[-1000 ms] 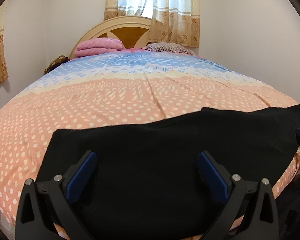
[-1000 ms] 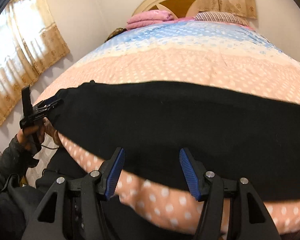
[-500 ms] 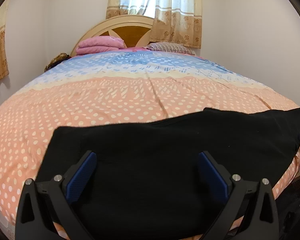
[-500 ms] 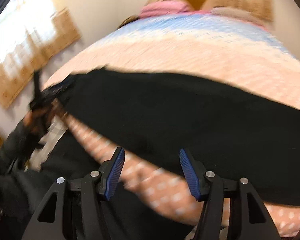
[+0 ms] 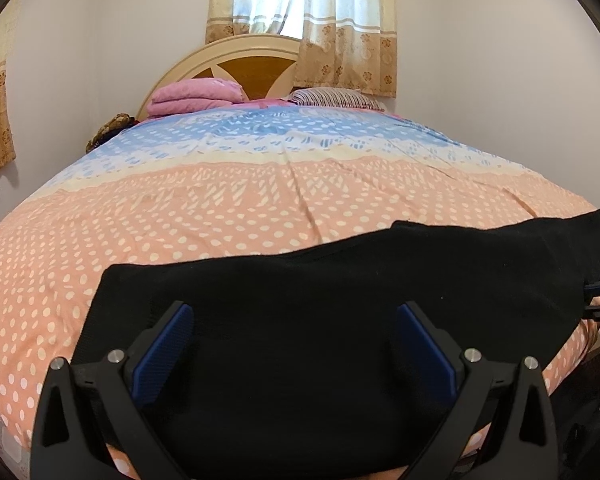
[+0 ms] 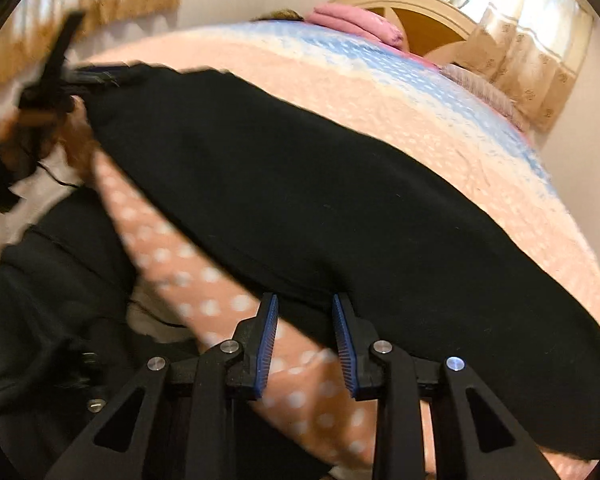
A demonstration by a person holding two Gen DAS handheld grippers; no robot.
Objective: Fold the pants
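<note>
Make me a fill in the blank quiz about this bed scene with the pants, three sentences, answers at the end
The pants lying across the bedspread are ____ in colour.
The folded blanket by the headboard is ____.
The left gripper has its jaws ____ over the pants.

Answers: black; pink; open

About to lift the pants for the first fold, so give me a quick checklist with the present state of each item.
1. Pants spread flat along the near edge of the bed: ok.
2. Right gripper at the pants' near hem: ok, the hem sits at its fingertips.
3. Right gripper has a grip: not ok, jaws closing, pads not yet pressing on cloth.
4. Left gripper has a grip: not ok, jaws wide open above the pants.
5. Bed beyond the pants free for folding: ok.
6. Pants' far end lying smooth: cannot tell, the right wrist view is blurred.
</note>
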